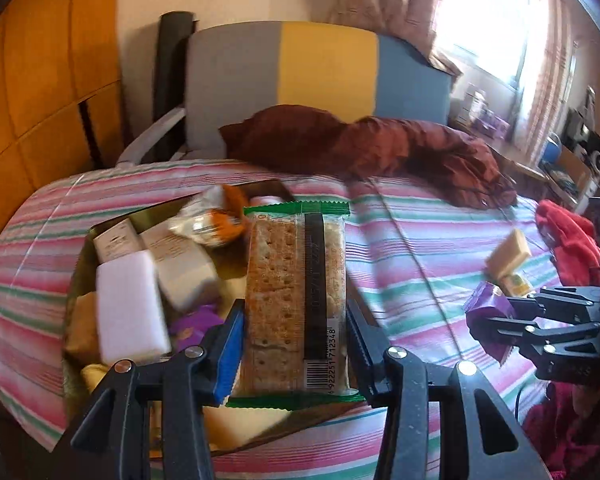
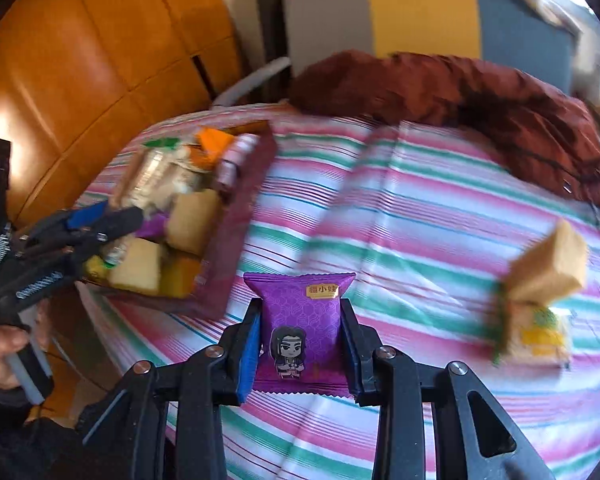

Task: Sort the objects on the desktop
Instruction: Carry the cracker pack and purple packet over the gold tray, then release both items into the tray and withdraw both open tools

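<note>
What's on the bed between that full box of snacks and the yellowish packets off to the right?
Only bare striped cover between box and yellowish packets, as the right wrist view shows.

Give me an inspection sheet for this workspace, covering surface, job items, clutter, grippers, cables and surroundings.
Surface: striped cloth covering the work area.
Job's things: cracker pack in green-edged wrapper, over the tray; purple snack packet; tray full of packets and blocks; tan block and yellow packet loose on the cloth.
Clutter: dark red garment at the far edge; red cloth at the right.
Grippers: left gripper shut on the cracker pack; right gripper shut on the purple snack packet.
Cables: nothing seen.
Surroundings: grey, yellow and blue panel, orange wall panels, bright window.
</note>
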`<act>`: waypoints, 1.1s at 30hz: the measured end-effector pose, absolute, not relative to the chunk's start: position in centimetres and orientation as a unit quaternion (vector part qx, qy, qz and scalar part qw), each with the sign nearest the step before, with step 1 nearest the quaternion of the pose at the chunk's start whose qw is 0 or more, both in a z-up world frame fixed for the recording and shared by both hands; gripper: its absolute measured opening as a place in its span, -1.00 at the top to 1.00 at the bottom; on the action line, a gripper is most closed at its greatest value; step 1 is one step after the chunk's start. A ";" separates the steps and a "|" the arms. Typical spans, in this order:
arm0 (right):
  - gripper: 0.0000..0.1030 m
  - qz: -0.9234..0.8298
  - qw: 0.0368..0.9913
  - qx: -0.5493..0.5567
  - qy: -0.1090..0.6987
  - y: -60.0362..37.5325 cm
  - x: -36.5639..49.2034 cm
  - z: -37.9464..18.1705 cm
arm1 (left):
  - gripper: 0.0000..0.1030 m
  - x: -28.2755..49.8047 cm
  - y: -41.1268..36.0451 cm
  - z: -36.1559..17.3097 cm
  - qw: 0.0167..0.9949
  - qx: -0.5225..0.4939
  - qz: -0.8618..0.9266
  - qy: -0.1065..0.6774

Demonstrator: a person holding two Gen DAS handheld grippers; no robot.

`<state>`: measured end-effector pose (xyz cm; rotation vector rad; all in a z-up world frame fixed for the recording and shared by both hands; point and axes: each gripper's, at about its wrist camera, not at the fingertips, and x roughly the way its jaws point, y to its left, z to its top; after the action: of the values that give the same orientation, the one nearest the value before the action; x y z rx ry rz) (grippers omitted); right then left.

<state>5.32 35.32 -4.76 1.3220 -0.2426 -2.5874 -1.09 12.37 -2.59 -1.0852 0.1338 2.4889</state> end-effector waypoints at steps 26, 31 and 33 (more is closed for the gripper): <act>0.30 -0.869 0.200 0.441 -0.099 24.1 -0.9 -3.5 | 0.08 -4.1 3.3 -3.8 0.175 -0.406 0.895 -0.062; 0.30 -0.869 0.181 0.448 -0.107 24.6 -1.6 -4.3 | 0.08 -5.4 4.7 -4.2 0.190 -0.412 0.889 -0.059; 0.30 -0.869 0.174 0.451 -0.106 24.8 -1.7 -4.7 | 0.08 -5.6 5.0 -4.3 0.190 -0.409 0.891 -0.053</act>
<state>-1.74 24.77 -4.66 1.2772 -0.3015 -2.4630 -5.57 4.95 -4.30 -1.1503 -0.1492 2.5035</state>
